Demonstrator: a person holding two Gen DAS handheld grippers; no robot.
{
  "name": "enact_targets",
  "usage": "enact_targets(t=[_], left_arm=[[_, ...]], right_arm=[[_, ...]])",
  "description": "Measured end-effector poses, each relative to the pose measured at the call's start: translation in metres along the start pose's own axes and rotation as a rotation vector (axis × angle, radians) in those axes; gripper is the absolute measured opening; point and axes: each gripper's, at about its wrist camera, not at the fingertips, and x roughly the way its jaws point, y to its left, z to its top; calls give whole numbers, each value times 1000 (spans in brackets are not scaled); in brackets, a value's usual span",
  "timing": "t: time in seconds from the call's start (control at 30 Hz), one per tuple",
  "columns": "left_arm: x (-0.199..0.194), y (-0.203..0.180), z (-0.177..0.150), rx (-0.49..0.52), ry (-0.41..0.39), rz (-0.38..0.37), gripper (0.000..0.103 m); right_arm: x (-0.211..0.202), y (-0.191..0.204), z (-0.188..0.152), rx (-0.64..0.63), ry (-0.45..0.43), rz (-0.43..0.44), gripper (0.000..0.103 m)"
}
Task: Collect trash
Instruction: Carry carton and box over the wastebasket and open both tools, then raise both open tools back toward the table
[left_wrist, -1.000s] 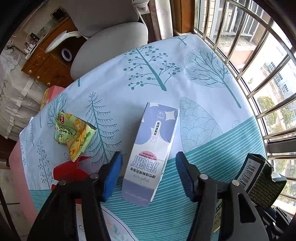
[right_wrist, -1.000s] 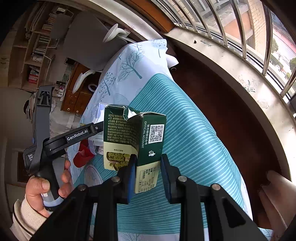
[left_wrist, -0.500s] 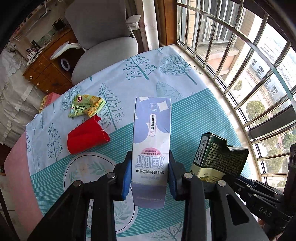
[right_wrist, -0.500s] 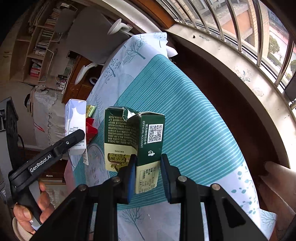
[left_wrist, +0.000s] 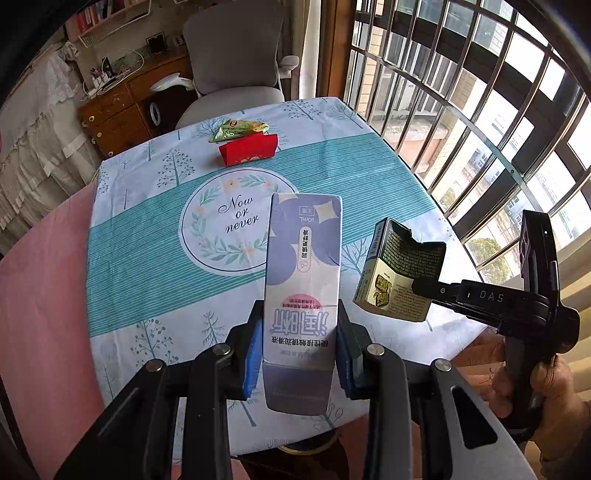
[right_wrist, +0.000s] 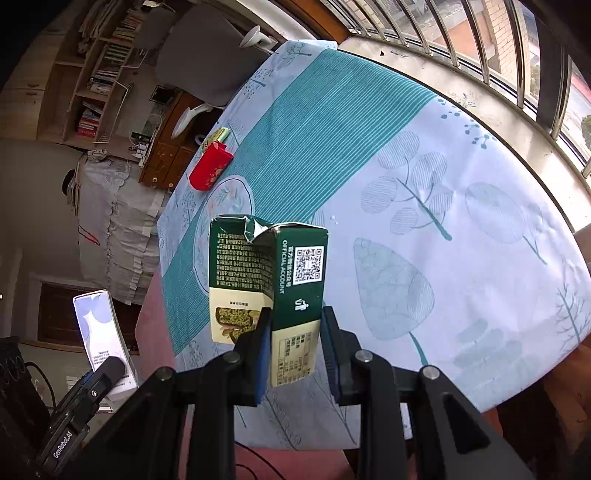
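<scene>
My left gripper (left_wrist: 299, 360) clamps the lavender carton (left_wrist: 303, 291) by its lower end, lifted clear of the tablecloth (left_wrist: 147, 236). My right gripper (right_wrist: 293, 356) pinches the torn green box (right_wrist: 273, 280) likewise. Far across lie a red packet (left_wrist: 247, 153) and a green wrapper (left_wrist: 238, 129).

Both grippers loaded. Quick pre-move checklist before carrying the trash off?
1. Left gripper pads press on the purple box: ok.
2. Right gripper shut on the green carton: ok.
3. Both items lifted clear of the tablecloth: ok.
4. Purple box and green carton apart, not touching: ok.
5. Trash bin in view to drop into: cannot tell, none visible.
6. Table cleared: not ok, the red packet and the green wrapper lie at the far edge.
</scene>
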Motion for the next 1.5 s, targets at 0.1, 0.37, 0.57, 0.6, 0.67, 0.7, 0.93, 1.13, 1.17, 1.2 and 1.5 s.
enact_targets(t=[0.1,0.37,0.57,0.6,0.67,0.7,0.93,1.13,1.17,1.2,1.5], left_arm=[[-27,17,-55,6,-18,-10,32],[-52,44,-180,-12,26,-44,32],[-24,37,-242,-56,127,-90,32],[-17,36,-251,-73,153,-102,32],[1,30,-269,-85,188,-108,32],[11,27,-277,-80,200,-105,32],[120,16,-331,-128,298,-71,32],[212,15,-362,-163,357,-32,33],[222,16,-364,-171,356,-29,34],[230,16,-366,-178,360,-22,47],[240,46,-374,-308,346,58,98]], right_arm=[[-9,4,-55,10,-5,9,25],[-18,1,-171,-15,95,-107,25],[-3,-13,-224,-75,201,-221,25],[3,-18,-230,-76,221,-236,25],[18,-29,-240,-83,248,-263,25],[27,-35,-245,-90,258,-279,25],[123,-93,-277,-153,347,-414,25],[207,-143,-295,-218,404,-504,26],[219,-150,-297,-225,426,-507,26],[229,-157,-296,-221,454,-502,27],[239,-164,-292,-244,413,-443,57]])
